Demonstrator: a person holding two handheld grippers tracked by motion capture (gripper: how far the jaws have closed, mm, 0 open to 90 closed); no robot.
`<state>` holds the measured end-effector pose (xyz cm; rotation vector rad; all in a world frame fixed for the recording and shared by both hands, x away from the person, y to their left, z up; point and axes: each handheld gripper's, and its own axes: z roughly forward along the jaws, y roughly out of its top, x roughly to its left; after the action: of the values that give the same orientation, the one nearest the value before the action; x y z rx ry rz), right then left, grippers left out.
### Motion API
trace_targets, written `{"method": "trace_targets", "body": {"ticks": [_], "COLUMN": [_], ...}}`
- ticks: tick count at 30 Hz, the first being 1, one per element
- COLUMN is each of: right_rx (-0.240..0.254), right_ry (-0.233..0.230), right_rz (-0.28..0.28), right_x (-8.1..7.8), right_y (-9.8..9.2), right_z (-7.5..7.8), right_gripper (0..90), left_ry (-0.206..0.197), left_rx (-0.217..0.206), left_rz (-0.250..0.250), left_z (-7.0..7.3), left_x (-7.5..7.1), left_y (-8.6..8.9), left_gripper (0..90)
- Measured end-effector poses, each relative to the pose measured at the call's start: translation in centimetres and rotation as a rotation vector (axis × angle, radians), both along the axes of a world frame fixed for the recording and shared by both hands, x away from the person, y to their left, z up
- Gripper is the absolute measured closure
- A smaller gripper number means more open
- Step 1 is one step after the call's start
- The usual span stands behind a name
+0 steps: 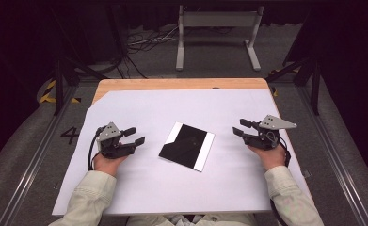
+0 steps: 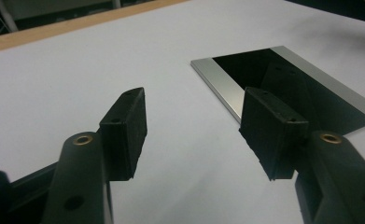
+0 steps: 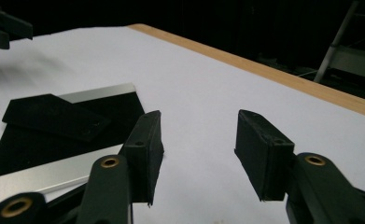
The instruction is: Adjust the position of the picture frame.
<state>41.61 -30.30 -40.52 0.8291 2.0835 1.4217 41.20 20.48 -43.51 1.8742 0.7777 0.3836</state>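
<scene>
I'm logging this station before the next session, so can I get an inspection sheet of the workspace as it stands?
Surface: wooden table under a white sheet.
Job's things: black plate with silver edge strips, flat at centre.
Clutter: nothing seen.
Grippers: left gripper and right gripper open, empty, either side of the plate, apart from it.
Cables: one trails from each gripper; more on the floor behind.
Surroundings: dark room, grey metal stand beyond the table.

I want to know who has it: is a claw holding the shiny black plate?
No, the black plate lies flat on the white sheet, apart from both open claws.
</scene>
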Motion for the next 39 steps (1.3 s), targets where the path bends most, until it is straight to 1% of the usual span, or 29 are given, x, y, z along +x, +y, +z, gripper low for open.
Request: {"method": "trace_targets", "body": {"ticks": [4, 5, 6, 8, 11, 12, 14, 16, 17, 20, 23, 26, 29, 31, 32, 36, 38, 39], "right_rx": [-0.053, -0.059, -0.070, -0.085, -0.105, -0.118, -0.132, -0.144, -0.151, -0.173, -0.177, -0.172, -0.173, -0.163, -0.159, -0.154, -0.152, -0.151], "right_ry": [0.038, 0.042, 0.045, 0.052, 0.061, 0.066, 0.077, 0.087, 0.092, 0.108, 0.131, 0.151, 0.163, 0.176, 0.182, 0.195, 0.199, 0.201], "right_rz": [-0.013, -0.013, -0.009, -0.010, -0.005, -0.004, 0.001, 0.005, 0.006, 0.010, 0.016, 0.029, 0.033, 0.039, 0.041, 0.046, 0.044, 0.043], "right_x": [0.0, 0.0, -0.1, -0.1, -0.3, -0.3, -0.5, -0.6, -0.7, -0.7, -0.7, -0.8, -1.0, -1.0, -1.1, -1.2, -1.3, -1.4], "right_y": [0.0, 0.1, 0.1, 0.2, 0.3, 0.4, 0.4, 0.4, 0.5, 0.6, 0.6, 0.5, 0.4, 0.3, 0.2, 0.0, -0.1, -0.2], "right_z": [0.4, 0.5, 0.6, 0.6, 0.8, 0.9, 1.1, 1.2, 1.3, 1.3, 1.2, 1.2, 1.2, 1.2, 1.2, 1.1, 1.1, 1.1], "right_gripper": [54.2, 54.6, 55.0, 55.5, 59.0, 60.2, 62.5, 63.8, 64.0, 63.9, 62.8, 62.3, 61.5, 59.3, 58.6, 58.3, 58.1, 58.1], "left_ry": [0.050, 0.051, 0.055, 0.069, 0.102, 0.113, 0.132, 0.139, 0.149, 0.162, 0.190, 0.236, 0.265, 0.282, 0.295, 0.355, 0.365, 0.376], "left_rx": [0.018, 0.032, 0.038, 0.062, 0.095, 0.105, 0.116, 0.121, 0.137, 0.153, 0.163, 0.167, 0.180, 0.200, 0.201, 0.228, 0.243, 0.250], "left_rz": [-0.010, -0.012, -0.013, -0.016, -0.019, -0.023, -0.034, -0.037, -0.045, -0.056, -0.060, -0.076, -0.087, -0.109, -0.111, -0.144, -0.155, -0.164], "left_z": [0.3, 0.3, 0.3, 0.4, 0.5, 0.6, 0.7, 0.7, 0.8, 1.0, 1.1, 1.2, 1.1, 1.0, 0.9, 0.7, 0.7, 0.7], "left_x": [0.1, 0.1, 0.1, 0.1, 0.2, 0.3, 0.4, 0.4, 0.5, 0.6, 0.8, 1.1, 1.4, 1.7, 1.7, 2.1, 2.2, 2.3], "left_y": [-0.4, -0.5, -0.7, -0.9, -1.4, -1.5, -1.9, -2.0, -2.4, -2.8, -3.2, -3.6, -4.1, -4.5, -4.7, -5.4, -5.7, -5.8], "left_gripper": [48.1, 49.4, 51.0, 54.1, 64.0, 67.3, 74.5, 79.7, 82.3, 88.9, 89.7, 89.8, 89.8, 89.8, 89.8, 89.8, 89.8, 89.9]}}
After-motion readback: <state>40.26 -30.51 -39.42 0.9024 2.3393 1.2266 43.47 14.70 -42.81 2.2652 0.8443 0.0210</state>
